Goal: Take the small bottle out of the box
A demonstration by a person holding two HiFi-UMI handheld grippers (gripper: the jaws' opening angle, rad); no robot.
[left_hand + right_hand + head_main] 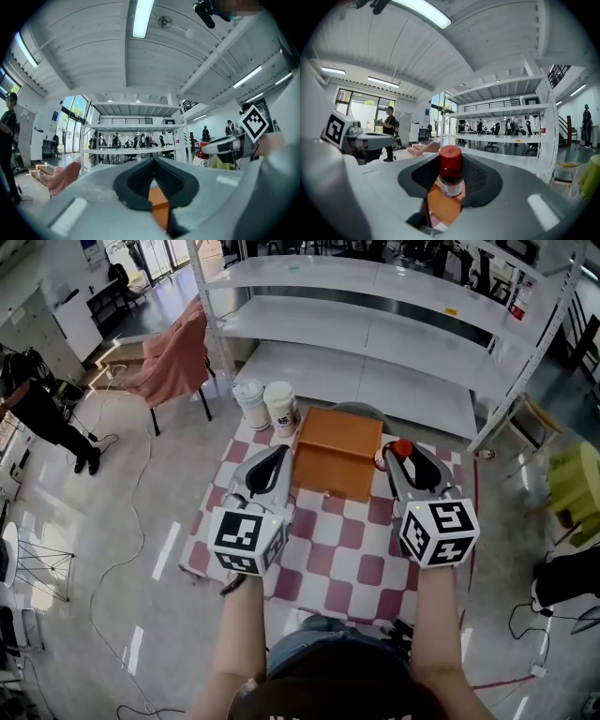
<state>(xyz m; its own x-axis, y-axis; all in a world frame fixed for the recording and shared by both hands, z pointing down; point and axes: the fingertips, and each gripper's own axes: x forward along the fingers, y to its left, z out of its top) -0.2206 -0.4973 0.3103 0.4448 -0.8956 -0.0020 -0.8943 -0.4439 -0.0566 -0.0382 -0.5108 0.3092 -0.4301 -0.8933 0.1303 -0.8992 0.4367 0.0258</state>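
Observation:
A small bottle (401,448) with a red cap and a white label is held upright between the pads of my right gripper (404,457), just off the right edge of the orange box (337,451). In the right gripper view the bottle (451,185) stands between the black pads, my right gripper (451,161) shut on it, with the box (439,208) below. My left gripper (278,457) hovers at the box's left edge. Its jaws (153,162) meet at the tips with nothing between them. The box (159,206) shows a flat orange top.
The box rests on a table with a red-and-white checked cloth (347,559). Two paper cups (266,405) stand at its far left corner. White shelving (375,334) rises behind the table. A chair draped in pink cloth (173,357) stands to the left.

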